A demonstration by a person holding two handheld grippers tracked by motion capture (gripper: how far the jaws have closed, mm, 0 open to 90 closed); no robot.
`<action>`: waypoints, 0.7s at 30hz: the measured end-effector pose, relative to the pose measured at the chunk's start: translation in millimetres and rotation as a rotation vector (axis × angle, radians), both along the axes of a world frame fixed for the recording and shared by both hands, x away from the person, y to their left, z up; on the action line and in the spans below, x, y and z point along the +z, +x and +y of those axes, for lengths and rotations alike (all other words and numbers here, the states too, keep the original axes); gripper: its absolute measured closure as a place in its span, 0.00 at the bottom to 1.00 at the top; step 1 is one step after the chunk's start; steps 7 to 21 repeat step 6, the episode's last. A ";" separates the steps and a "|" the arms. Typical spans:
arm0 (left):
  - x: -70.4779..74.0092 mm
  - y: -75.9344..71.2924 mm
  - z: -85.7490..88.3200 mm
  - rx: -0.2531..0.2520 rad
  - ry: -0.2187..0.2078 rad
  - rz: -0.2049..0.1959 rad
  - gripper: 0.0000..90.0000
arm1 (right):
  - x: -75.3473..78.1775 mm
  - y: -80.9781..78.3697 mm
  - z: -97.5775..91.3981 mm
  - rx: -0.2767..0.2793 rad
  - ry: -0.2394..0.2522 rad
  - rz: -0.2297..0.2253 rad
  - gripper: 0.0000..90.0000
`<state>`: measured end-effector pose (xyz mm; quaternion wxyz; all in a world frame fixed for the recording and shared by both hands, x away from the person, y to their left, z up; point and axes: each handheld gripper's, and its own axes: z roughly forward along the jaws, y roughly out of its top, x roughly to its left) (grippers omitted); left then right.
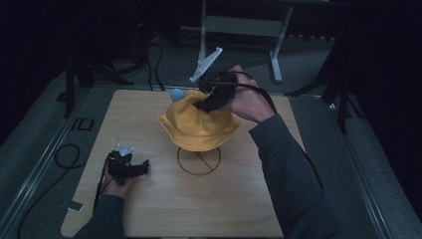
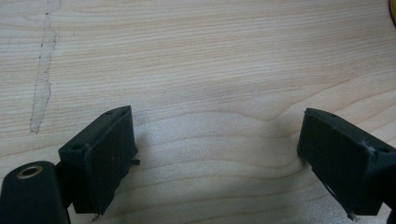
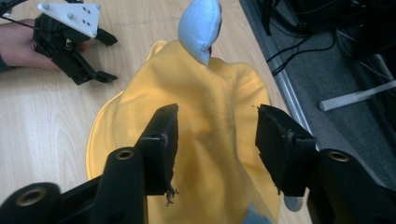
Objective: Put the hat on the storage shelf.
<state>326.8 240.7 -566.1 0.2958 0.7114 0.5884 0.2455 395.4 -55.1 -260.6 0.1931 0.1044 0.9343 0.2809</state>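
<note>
Right gripper (image 3: 217, 144) jaws wide apart, straddling yellow hat (image 3: 205, 135), apparently no grip on cloth. Hat draped over wire stand (image 1: 198, 160) at table (image 1: 239, 199) centre, light blue pouch (image 3: 200, 28) poking out beside crown. Left gripper (image 2: 217, 156) jaws wide, empty, low over bare wood near front-left, well apart from hat.

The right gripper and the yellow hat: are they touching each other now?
Cannot tell. In the right gripper view the right gripper stands open around the yellow hat, but no contact or gap shows plainly.
</note>
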 end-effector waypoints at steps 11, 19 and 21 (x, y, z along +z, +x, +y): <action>0.3 0.0 0.1 -0.001 0.000 0.004 0.13 | 6.8 -3.9 -6.1 -0.005 0.019 -0.022 0.50; 0.3 0.0 0.1 -0.001 0.000 0.004 0.13 | 6.8 -3.9 -6.1 -0.005 0.019 -0.022 0.50; 0.3 0.0 0.1 -0.001 0.000 0.004 0.13 | 6.8 -3.9 -6.1 -0.005 0.019 -0.022 0.50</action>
